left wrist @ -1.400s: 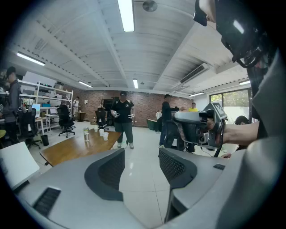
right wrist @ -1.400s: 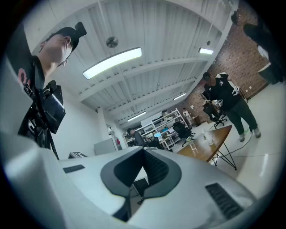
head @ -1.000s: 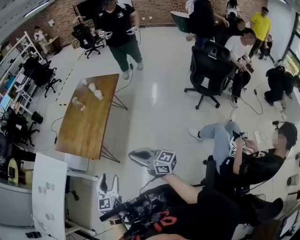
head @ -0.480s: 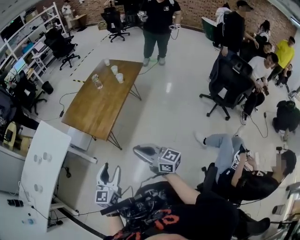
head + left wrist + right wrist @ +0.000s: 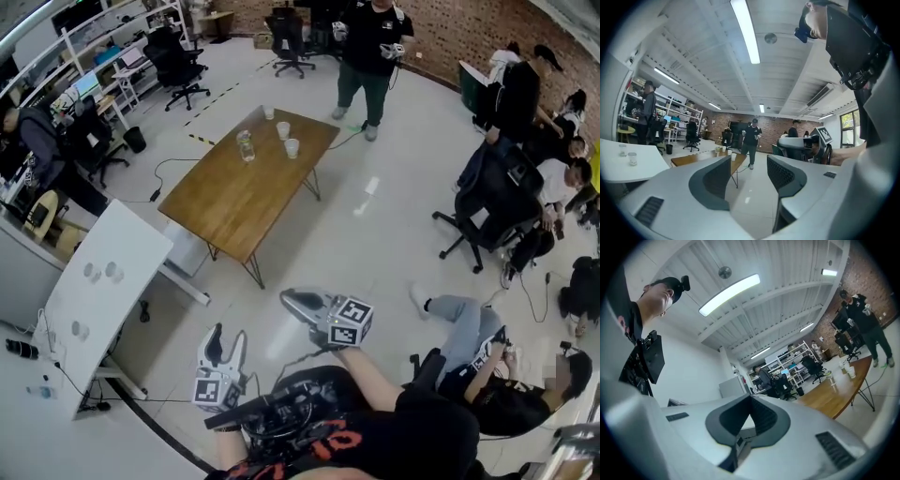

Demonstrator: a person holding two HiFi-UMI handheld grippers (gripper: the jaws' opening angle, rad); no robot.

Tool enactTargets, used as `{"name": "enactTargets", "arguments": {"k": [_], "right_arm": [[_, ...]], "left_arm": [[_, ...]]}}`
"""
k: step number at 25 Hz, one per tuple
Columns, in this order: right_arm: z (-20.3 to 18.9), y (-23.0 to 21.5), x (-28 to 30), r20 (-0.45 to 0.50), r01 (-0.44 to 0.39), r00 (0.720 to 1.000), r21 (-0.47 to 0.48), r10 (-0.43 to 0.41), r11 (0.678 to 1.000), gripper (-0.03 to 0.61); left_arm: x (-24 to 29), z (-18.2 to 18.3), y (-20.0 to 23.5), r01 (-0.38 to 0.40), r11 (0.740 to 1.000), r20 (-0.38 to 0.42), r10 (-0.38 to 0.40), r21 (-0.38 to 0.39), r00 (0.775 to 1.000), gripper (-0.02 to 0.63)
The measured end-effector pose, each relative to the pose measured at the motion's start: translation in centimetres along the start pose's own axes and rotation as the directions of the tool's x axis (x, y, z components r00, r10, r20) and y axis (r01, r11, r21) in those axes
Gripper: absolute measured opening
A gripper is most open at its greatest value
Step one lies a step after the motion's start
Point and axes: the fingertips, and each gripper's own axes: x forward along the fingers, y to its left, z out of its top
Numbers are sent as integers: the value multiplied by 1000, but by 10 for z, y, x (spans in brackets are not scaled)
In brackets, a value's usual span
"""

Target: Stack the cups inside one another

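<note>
Far ahead, cups (image 5: 283, 129) sit on the table (image 5: 234, 202); left claw (image 5: 229, 336) gapes, right claw (image 5: 289, 298) closed.

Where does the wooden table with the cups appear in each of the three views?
Head view: the wooden table lies upper left of centre, cups at its far end.
Left gripper view: table low, left of centre.
Right gripper view: table at the right, mid-height.
Shared landmark: the standing person beyond its far end.

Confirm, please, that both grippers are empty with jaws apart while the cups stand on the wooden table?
Not both: the right gripper has its jaws together, as the right gripper view shows; the left gripper has them apart. The rest holds.
</note>
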Motion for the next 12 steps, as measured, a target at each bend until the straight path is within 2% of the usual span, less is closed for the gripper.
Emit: {"name": "enactTargets", "arguments": {"k": [5,12], "right_arm": [[-17,31,43,-48,-95,994,17,96,995,5],[-49,80,100,-115,-221,968,41,225,974,5]], "left_arm": [[-45,-6,29,-116,993,-9,116,-21,993,249],[-108,-14,69,-238,970,20,239,-50,971,249]]}}
